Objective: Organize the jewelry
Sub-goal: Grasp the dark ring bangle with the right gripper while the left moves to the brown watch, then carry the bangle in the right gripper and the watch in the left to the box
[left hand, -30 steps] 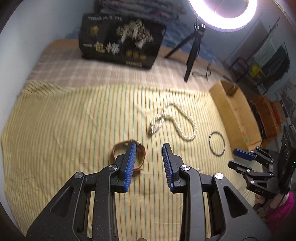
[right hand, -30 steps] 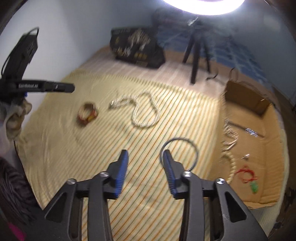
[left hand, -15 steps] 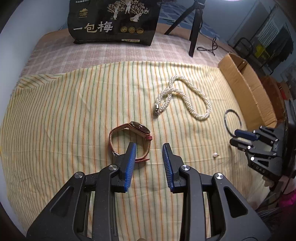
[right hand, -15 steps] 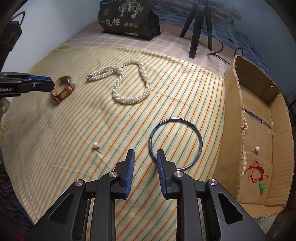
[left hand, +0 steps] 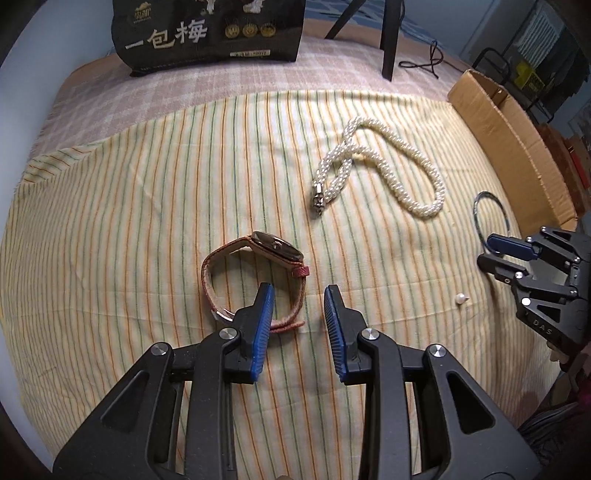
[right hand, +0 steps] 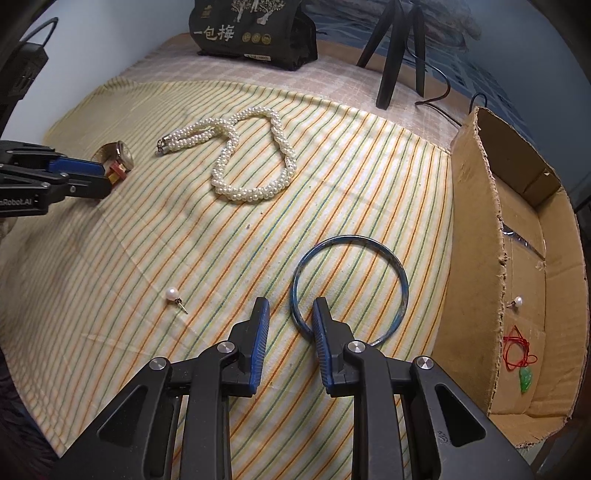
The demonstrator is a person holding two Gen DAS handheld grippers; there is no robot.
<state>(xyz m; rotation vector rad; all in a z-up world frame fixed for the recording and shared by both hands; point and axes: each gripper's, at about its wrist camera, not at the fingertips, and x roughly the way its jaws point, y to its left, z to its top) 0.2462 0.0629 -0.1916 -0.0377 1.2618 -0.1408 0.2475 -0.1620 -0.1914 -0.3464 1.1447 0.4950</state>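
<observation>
A red-strapped watch (left hand: 258,273) lies on the striped cloth. My left gripper (left hand: 298,295) is open, its left finger over the strap's near right part. A white pearl necklace (left hand: 388,170) lies further back; it also shows in the right wrist view (right hand: 251,155). A blue bangle (right hand: 351,288) lies flat on the cloth. My right gripper (right hand: 290,310) is open, with the bangle's near left rim between its fingers. A loose pearl earring (right hand: 173,294) lies to the left of it.
An open cardboard box (right hand: 480,229) stands at the right edge, holding a pearl earring (right hand: 517,302) and a red cord with a green pendant (right hand: 521,354). A black printed bag (left hand: 210,33) and a tripod (right hand: 391,48) stand at the back.
Both grippers have moved down and forward. The left one has come over the watch strap. The right one has come down around the bangle's rim.
</observation>
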